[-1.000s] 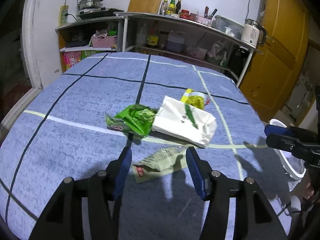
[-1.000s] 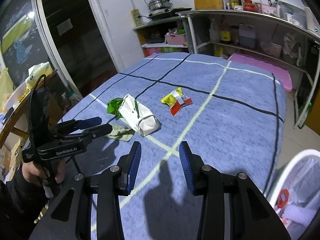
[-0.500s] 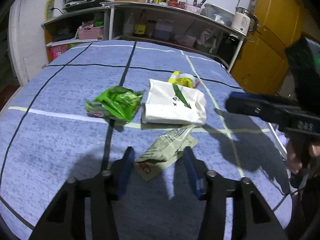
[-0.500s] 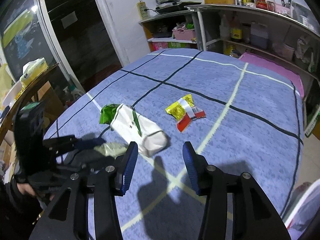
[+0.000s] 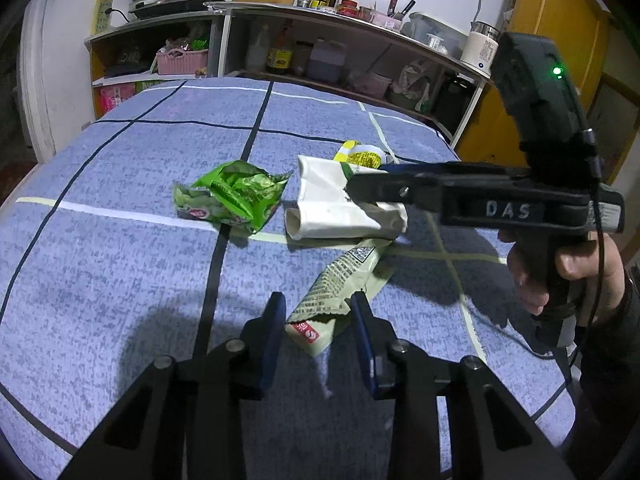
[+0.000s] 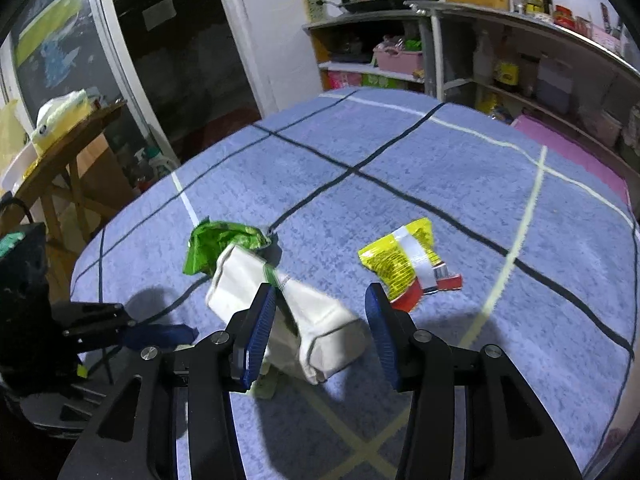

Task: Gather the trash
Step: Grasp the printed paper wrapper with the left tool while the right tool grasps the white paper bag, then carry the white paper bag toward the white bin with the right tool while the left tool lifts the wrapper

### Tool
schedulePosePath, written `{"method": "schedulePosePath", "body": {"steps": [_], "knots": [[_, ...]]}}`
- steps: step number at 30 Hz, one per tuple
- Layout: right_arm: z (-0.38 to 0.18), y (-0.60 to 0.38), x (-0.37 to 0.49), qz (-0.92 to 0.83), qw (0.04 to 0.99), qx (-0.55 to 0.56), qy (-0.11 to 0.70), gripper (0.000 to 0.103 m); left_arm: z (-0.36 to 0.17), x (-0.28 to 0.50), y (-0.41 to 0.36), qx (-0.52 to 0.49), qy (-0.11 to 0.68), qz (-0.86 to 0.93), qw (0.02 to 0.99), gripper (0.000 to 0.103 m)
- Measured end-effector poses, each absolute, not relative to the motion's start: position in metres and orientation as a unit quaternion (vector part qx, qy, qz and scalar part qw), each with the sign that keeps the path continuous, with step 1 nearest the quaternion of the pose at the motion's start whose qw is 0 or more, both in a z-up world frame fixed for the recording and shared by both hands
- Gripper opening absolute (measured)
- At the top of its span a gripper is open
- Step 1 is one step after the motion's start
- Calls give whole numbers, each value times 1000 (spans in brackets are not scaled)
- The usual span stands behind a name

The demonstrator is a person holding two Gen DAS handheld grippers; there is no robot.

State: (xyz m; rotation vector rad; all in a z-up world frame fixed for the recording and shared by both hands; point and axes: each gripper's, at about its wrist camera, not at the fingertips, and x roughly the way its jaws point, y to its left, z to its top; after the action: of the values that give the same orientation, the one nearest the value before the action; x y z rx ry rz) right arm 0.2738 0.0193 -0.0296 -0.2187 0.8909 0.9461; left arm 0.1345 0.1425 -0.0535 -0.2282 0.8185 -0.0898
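A pale green wrapper (image 5: 344, 276) lies on the blue checked tablecloth (image 5: 120, 280), its near end between the fingers of my left gripper (image 5: 318, 316). Those jaws are closing, and both pads stand right at the wrapper's edges. Behind it lie a white paper bag (image 5: 332, 204), a crumpled bright green wrapper (image 5: 236, 196) and a yellow wrapper (image 5: 360, 158). My right gripper (image 6: 320, 312) hovers open over the white bag (image 6: 240, 280), whose end shows between its fingers. The yellow-and-red wrapper (image 6: 404, 260) lies just right of it, the green wrapper (image 6: 216, 240) beyond the bag. A hand (image 5: 576, 264) holds the right gripper (image 5: 360, 188).
Shelves (image 5: 320, 64) with bottles, a pink basket and a kettle (image 5: 480, 48) stand behind the table. A yellow door (image 5: 560, 40) is at the right. A wooden side table (image 6: 60, 152) stands past the table's left edge in the right wrist view.
My left gripper's jaws have narrowed around the pale green wrapper. The right gripper has come in from the right and now hangs over the white bag, its jaws slightly wider.
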Motion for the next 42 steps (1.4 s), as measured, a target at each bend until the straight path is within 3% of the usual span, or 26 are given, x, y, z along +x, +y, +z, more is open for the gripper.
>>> {"method": "schedulePosePath", "body": {"steps": [5,8,15,20,27,34,42], "knots": [[-34,17,271,445,783,-105,422,46,-54,136,142,-109,397,-44,910,35],[-33,14,269,434,787,-109,425,33,-53,137,140,-100,398,-41,911,35],[-27,6,255,424,796,-121,414,32,-52,140,132,-86,402,-40,911,43],[-22,-6,247,414,804,-121,408,32,-53,143,126,-71,404,-45,911,56],[-16,-33,241,396,818,-105,404,32,-53,145,112,-49,408,-45,910,57],[-11,-62,232,378,830,-85,402,32,-51,144,95,-34,412,-42,910,38],[-8,-100,216,352,844,-56,401,32,-49,133,78,-55,409,-49,909,33]]}}
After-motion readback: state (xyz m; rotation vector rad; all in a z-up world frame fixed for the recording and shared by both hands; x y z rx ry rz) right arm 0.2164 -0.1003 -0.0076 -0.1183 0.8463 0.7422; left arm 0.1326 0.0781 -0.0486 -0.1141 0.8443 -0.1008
